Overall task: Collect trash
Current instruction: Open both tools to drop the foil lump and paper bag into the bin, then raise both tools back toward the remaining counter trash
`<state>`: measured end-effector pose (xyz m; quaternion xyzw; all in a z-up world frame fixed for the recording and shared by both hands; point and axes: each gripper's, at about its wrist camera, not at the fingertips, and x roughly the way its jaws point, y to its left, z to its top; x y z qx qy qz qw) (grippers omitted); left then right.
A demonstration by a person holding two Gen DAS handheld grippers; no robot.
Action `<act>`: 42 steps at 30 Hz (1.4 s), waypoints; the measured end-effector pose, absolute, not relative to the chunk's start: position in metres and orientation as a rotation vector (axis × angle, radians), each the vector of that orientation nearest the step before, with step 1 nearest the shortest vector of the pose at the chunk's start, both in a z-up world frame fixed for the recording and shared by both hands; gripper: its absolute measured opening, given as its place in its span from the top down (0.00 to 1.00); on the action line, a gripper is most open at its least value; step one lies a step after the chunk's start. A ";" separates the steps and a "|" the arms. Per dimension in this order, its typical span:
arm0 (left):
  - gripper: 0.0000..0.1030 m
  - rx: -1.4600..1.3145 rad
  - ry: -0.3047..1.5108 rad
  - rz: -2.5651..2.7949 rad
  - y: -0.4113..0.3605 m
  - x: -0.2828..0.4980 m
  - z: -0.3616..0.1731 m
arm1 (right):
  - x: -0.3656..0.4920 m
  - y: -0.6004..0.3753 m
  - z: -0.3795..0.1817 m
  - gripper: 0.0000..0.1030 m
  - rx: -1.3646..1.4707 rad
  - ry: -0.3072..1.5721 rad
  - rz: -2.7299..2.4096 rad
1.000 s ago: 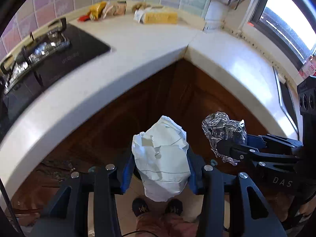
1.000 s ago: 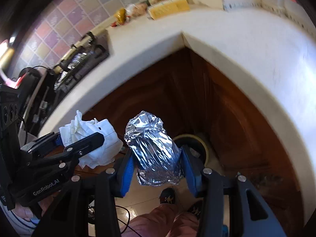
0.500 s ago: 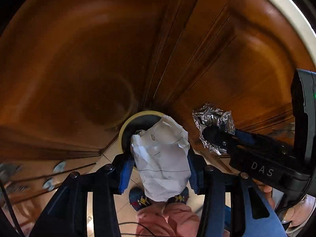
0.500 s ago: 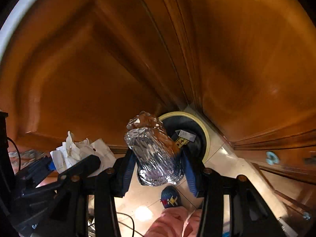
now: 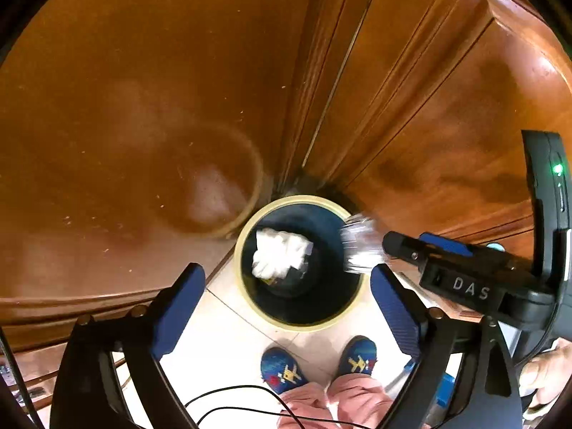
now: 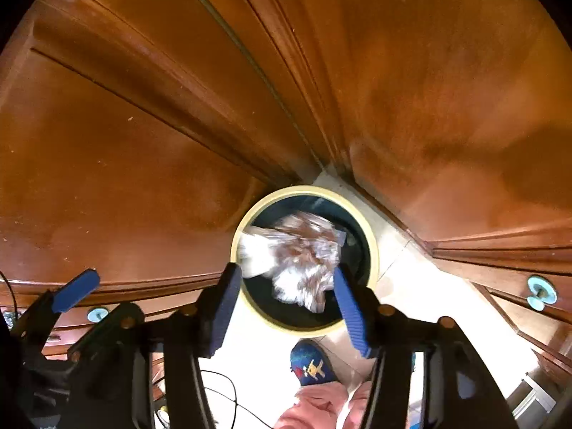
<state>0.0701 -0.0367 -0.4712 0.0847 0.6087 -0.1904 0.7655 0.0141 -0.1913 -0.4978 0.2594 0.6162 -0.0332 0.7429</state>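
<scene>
A corner of polished wooden cabinet doors point(image 5: 150, 82) meeting over a pale tiled floor point(image 5: 221, 336), where a round bin point(image 5: 352, 316) with a cream rim stands tight in the angle, seen from my two wrist cameras pointing steeply down. Both loads have just gone: a second ago my left hand-held gripper point(image 5: 286, 307) was clamped on the crumpled white paper point(image 5: 280, 257) and my right hand-held gripper point(image 6: 286, 307) on the foil ball point(image 6: 304, 268) up by the worktop; both now hang over the bin, their jaws having just been opening and standing apart with nothing pressed between them. The paper lies inside the bin, toward its far side. The foil is a blur; I judge it is dropping free into the bin, though I cannot tell whether it has landed. For the task, these two pieces count as collected, or very nearly. The left camera shows the paper clearly, the foil as a streak at the bin's right rim just off the right tool's fingertip, and both of the person's blue slippers point(image 5: 282, 370) at the near edge of the floor. The right camera shows the foil falling between its own blue pads point(image 6: 228, 304), a pale scrap beneath it that may be the paper, and round drawer knobs point(image 6: 541, 292) the left view barely catches.
</scene>
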 end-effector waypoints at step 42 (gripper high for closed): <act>0.08 0.111 0.951 -0.243 -0.036 0.000 -0.088 | -0.020 -0.231 -0.131 0.34 0.294 0.973 0.146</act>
